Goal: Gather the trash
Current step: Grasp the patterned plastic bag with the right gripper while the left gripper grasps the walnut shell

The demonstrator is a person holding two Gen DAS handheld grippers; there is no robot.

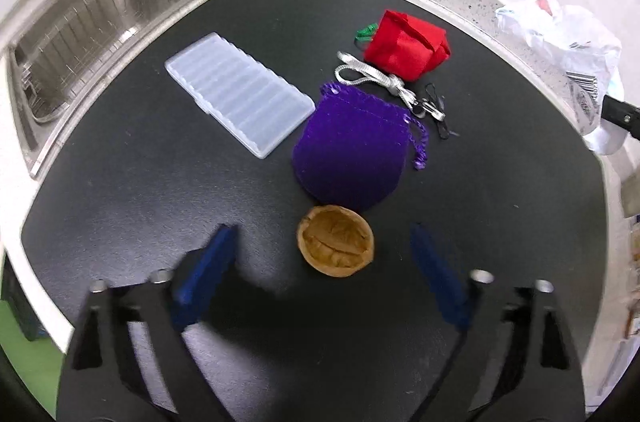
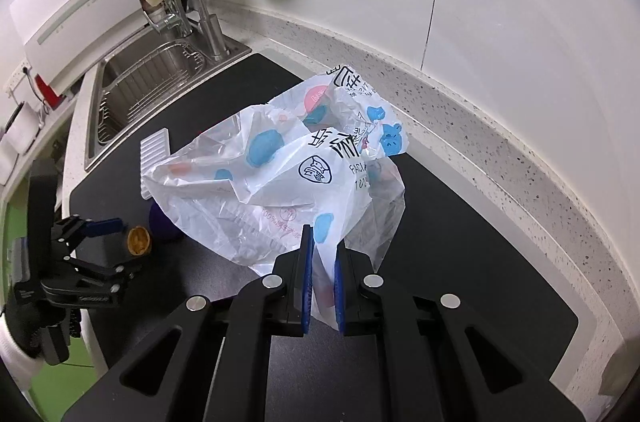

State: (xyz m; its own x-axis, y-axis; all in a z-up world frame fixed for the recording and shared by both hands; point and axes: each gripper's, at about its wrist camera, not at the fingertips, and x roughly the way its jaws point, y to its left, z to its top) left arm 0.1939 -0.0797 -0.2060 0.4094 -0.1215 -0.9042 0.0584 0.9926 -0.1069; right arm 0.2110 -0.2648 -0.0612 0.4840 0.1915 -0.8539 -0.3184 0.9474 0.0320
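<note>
The walnut shell (image 1: 335,241) lies between the spread left tongs (image 1: 324,242), bare black mat (image 1: 120,206) on both sides of it; just beyond, the purple pouch (image 1: 350,146) blocks the way forward; the clear case (image 1: 240,92) bars the far left; the plastic bag (image 2: 288,174) fills the desk's right.

Purple pouch (image 2: 162,222) mostly behind bag (image 2: 280,182)

left gripper (image 1: 324,246): jaws wide apart, angled steeply down, nothing pressed between them | right gripper (image 2: 322,262): jaws clamped on the plastic bag (image 2: 288,174), angled down
</note>
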